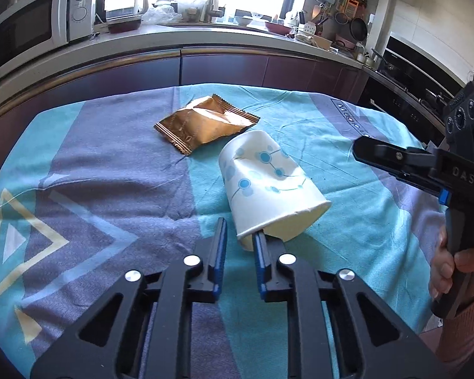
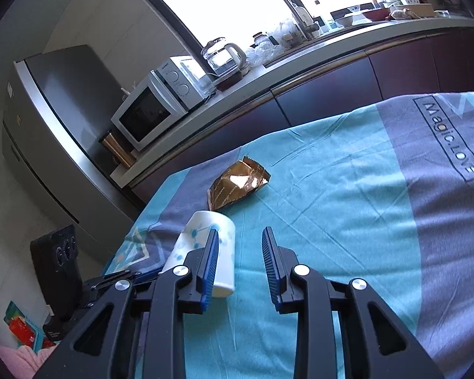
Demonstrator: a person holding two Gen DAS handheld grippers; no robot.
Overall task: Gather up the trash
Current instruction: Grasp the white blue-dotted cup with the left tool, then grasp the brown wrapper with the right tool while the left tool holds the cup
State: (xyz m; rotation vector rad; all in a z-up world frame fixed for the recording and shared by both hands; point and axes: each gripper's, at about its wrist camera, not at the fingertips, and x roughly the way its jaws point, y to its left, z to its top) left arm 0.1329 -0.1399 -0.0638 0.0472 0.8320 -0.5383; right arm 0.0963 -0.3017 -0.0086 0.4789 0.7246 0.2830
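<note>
Only the left wrist view shows the left gripper point(image 1: 238, 235) pinching the rim of the paper cup point(image 1: 265, 183), which lies on the cloth point(image 1: 110, 164) (mouth at 5 o'clock, base at 11). The right gripper point(image 2: 240, 237) stands narrowly apart, holding nothing.

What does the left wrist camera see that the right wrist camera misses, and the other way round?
Only the left wrist view shows the person's hand on the right gripper's handle, and the cooking corner with hanging pans. Only the right wrist view shows the steel fridge and the cloth's "Magic.LOVE" lettering read clearly. Both show the crushed paper cup lying on its side, the gold wrapper, the microwave and the kettle.
</note>
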